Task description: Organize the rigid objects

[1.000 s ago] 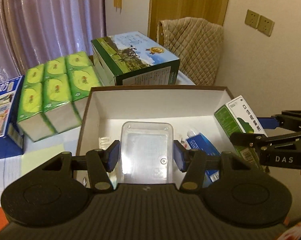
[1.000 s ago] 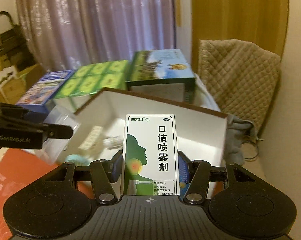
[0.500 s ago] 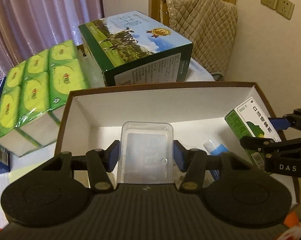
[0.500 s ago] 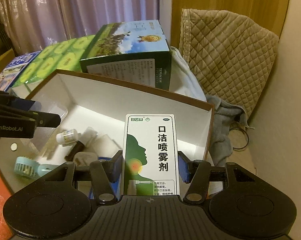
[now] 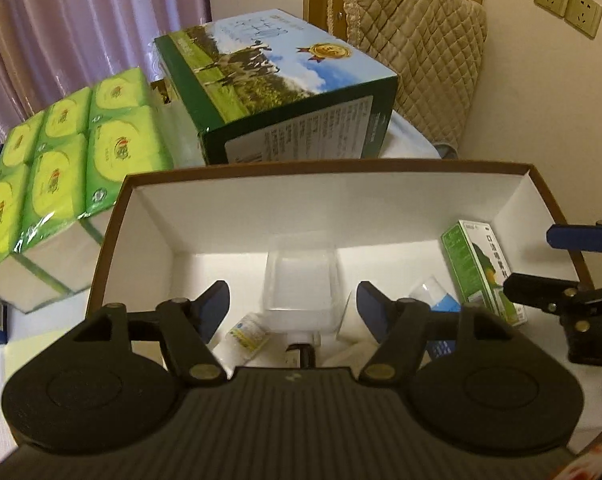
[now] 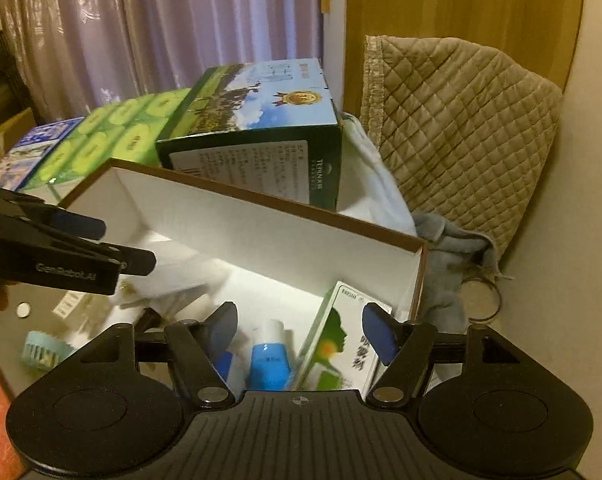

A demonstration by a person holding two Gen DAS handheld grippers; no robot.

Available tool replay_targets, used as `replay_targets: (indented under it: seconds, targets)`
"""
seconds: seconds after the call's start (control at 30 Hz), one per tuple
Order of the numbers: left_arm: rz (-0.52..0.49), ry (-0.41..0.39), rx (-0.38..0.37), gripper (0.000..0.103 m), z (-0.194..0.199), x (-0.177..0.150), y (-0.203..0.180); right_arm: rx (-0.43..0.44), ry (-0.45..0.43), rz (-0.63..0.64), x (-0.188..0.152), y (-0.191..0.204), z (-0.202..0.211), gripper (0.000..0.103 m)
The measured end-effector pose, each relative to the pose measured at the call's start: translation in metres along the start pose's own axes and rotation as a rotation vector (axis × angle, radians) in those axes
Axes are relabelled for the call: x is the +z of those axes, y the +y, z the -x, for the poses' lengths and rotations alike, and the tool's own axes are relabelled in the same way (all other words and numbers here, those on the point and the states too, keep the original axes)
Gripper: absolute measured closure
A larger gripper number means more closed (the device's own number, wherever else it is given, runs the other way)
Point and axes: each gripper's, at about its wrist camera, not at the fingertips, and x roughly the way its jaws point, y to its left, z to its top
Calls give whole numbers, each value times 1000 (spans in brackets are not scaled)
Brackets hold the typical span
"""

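A brown-rimmed white cardboard box (image 5: 341,216) (image 6: 285,236) holds several small items. My left gripper (image 5: 293,300) is open over it; the clear plastic case (image 5: 301,280) is free between the fingers, blurred, inside the box. My right gripper (image 6: 300,320) is open; the green-and-white spray carton (image 6: 343,344) (image 5: 481,268) leans tilted in the box's right corner, free of the pads. A blue-and-white bottle (image 6: 269,356) and a small white bottle (image 5: 248,331) lie in the box. The right gripper's fingers (image 5: 541,292) show at the right in the left wrist view.
A green milk carton box (image 5: 277,80) (image 6: 257,136) and a pack of green tissue packets (image 5: 65,160) stand behind the box. A quilted beige chair cover (image 6: 461,120) and a grey cloth (image 6: 445,264) are at right. A mint mini fan (image 6: 45,350) lies at the box's left.
Both grippers have opened. The clear case has left the left gripper and dropped into the box; the spray carton has left the right gripper and now leans in the box's right corner.
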Motion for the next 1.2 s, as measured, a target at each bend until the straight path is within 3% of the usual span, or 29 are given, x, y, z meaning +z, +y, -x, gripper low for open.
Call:
replay_targets:
  seconds: [0.3,0.7,1.2]
  targets:
    - [21,-29,19,36,22,-12,3,36,28,-43,-13,-3,9,35]
    - [25,-146,58,33,83,-38,-6,68,-5,-92,-30,0,39,29]
    - [118,-137,130,33,145,-88,-16,81,-36,-63,-56,29,87,27]
